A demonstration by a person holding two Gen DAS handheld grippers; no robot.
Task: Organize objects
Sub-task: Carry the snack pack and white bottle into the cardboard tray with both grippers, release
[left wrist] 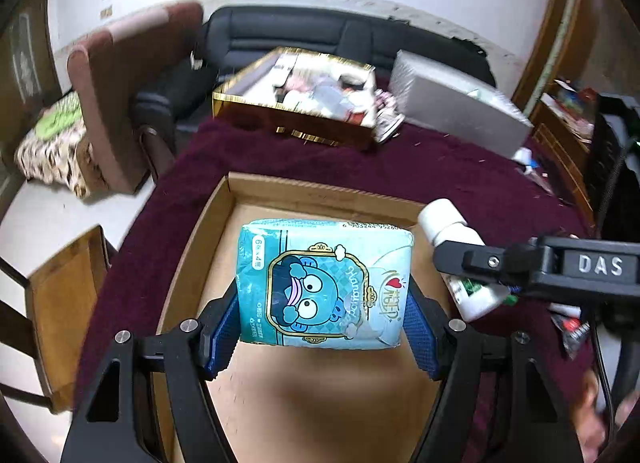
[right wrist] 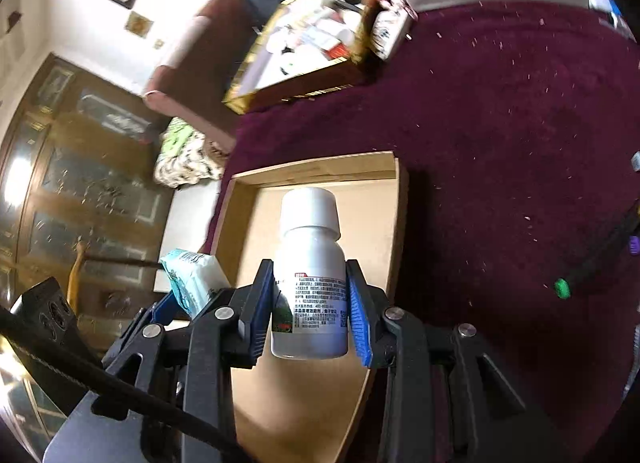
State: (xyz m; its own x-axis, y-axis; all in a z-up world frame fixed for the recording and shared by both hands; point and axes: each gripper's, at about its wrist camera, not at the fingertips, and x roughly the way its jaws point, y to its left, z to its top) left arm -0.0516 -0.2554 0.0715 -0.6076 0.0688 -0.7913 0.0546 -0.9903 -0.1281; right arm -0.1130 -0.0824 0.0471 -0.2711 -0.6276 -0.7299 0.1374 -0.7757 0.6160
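At the bottom of the left wrist view, the left gripper clamps a teal tissue pack printed with a cartoon face, blue pads pressed against both sides, holding it above the floor of a shallow cardboard box. At the bottom centre of the right wrist view, the right gripper grips a white bottle by its labelled body, cap pointing away, over the same box; the pack shows at lower left. The box sits on a dark red cloth covering the table. Toward the top of the left view lie a gold-edged box of mixed items and, to its right, a grey box.
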